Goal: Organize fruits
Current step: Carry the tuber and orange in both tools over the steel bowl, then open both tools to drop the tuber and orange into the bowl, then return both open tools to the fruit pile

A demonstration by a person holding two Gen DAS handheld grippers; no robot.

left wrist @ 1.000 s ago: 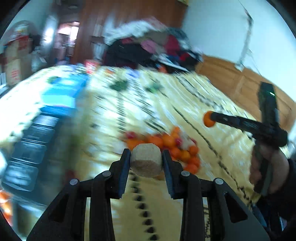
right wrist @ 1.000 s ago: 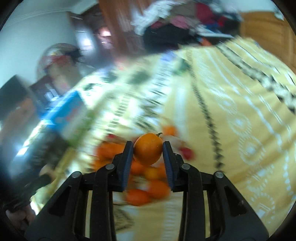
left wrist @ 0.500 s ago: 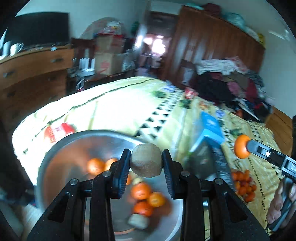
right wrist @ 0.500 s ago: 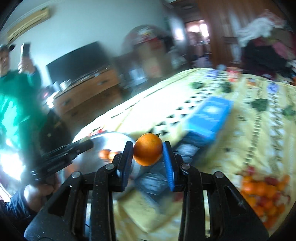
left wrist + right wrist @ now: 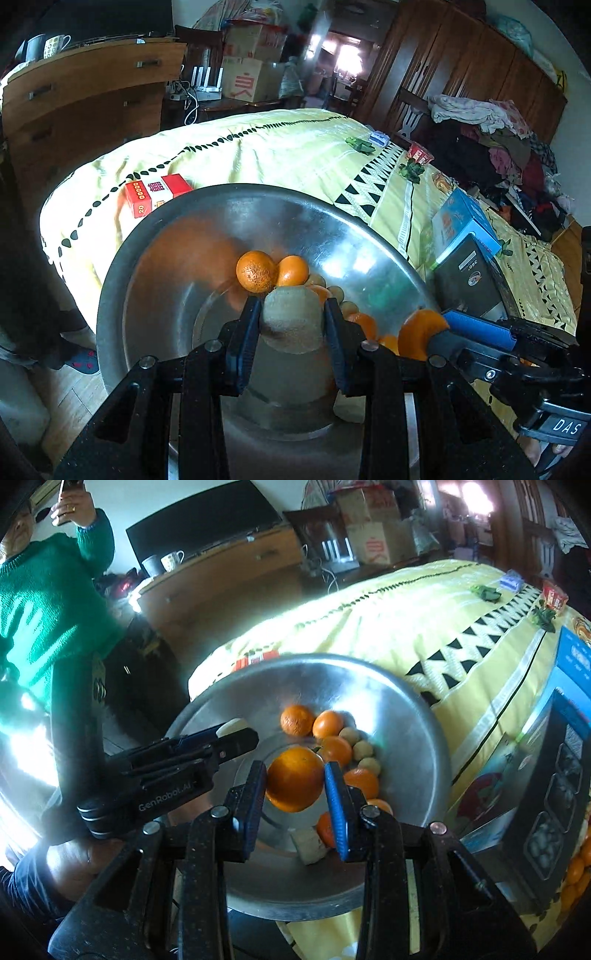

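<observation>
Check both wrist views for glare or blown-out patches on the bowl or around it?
Left wrist: metal bowl shows soft reflections, kiwi sharp, doorway light blown out. Right wrist: window glare washes the left edge, bowl and orange clear.

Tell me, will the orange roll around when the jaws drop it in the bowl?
Probably, a bit. The orange is round and the metal bowl looks smooth and sloped, so it would likely roll toward the middle. The fruit already lying there should stop it. It looks firm, so it likely won't squash.
</observation>
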